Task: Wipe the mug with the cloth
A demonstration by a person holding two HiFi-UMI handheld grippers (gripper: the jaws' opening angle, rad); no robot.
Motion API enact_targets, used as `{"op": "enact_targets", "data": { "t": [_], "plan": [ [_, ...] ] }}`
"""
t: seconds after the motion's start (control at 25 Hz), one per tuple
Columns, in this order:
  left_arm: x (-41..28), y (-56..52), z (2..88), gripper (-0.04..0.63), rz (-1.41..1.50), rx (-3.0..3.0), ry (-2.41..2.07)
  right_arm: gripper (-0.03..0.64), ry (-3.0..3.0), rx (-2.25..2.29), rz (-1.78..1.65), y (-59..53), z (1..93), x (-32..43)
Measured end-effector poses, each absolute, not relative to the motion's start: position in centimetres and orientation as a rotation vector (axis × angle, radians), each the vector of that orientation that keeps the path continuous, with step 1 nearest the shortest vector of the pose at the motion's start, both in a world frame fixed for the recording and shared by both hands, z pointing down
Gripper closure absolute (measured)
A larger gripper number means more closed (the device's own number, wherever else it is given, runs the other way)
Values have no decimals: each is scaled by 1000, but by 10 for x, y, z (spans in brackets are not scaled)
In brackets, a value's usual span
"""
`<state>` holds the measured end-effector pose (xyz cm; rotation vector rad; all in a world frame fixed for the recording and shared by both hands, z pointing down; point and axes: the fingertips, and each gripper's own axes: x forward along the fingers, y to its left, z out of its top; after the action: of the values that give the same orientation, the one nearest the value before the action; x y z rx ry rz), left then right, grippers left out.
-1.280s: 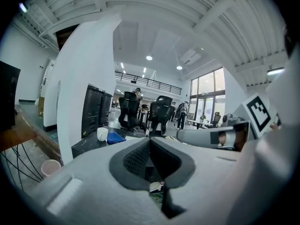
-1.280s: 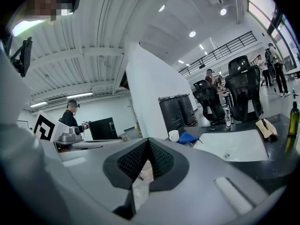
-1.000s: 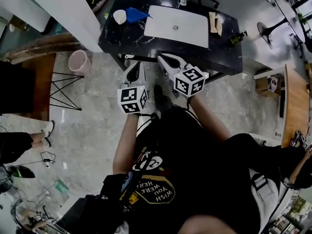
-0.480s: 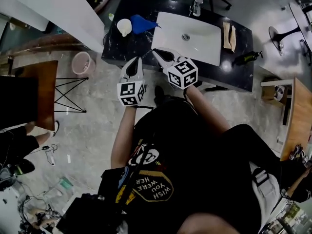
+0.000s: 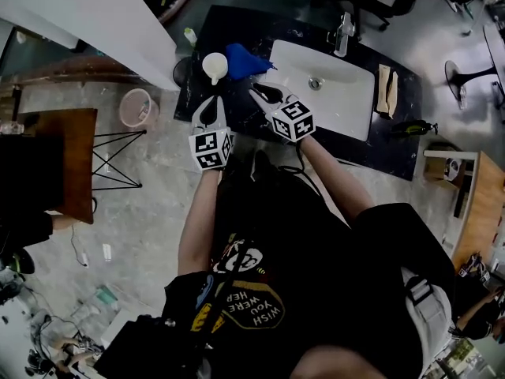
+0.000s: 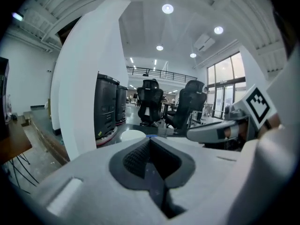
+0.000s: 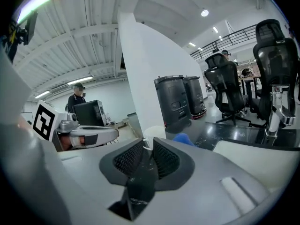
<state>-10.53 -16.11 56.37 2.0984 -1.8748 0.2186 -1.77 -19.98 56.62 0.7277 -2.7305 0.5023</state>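
Observation:
A white mug (image 5: 215, 67) stands on the black counter (image 5: 237, 109), with a crumpled blue cloth (image 5: 245, 60) just to its right. My left gripper (image 5: 211, 103) hovers over the counter's front edge a little short of the mug, jaws shut and empty. My right gripper (image 5: 261, 92) hangs beside it, short of the cloth; its jaws are opening a crack with nothing between them. In the left gripper view the mug (image 6: 132, 135) peeks over the closed pads. In the right gripper view the mug (image 7: 153, 132) and cloth (image 7: 183, 138) lie just beyond the parted pads.
A white sink basin (image 5: 331, 105) with a faucet (image 5: 341, 28) fills the counter's right half. Folded tan towels (image 5: 387, 89) and a dark bottle (image 5: 414, 126) lie beyond it. A white pillar (image 5: 95, 14), a pink bin (image 5: 136, 106) and a wooden table (image 5: 59, 156) stand to the left.
The person has stepped up to the counter. Both grippers have moved forward from in front of the counter to over its near edge, closer to the mug and cloth.

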Motion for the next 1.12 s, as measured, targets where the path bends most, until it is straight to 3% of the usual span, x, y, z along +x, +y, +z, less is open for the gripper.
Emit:
{"op": "enact_targets", "data": {
  "t": [0.48, 0.64, 0.76, 0.92, 1.04, 1.12],
  "plan": [
    [-181, -223, 611, 591, 313, 2112, -1733, 555, -2394, 1093, 353, -330, 652, -57],
    [-192, -235, 618, 591, 292, 2115, -1691, 355, -2293, 1051, 398, -343, 674, -75],
    [-195, -240, 622, 591, 282, 2105, -1672, 299, -2217, 1002, 351, -345, 691, -81],
    [-192, -248, 621, 591, 258, 2103, -1657, 323, -2208, 950, 268, -349, 699, -78],
    [-188, -256, 620, 591, 218, 2089, -1648, 467, -2200, 916, 256, -350, 700, -67],
    [-186, -261, 618, 591, 187, 2077, -1643, 480, -2255, 871, 341, -347, 695, -67]
  ]
}}
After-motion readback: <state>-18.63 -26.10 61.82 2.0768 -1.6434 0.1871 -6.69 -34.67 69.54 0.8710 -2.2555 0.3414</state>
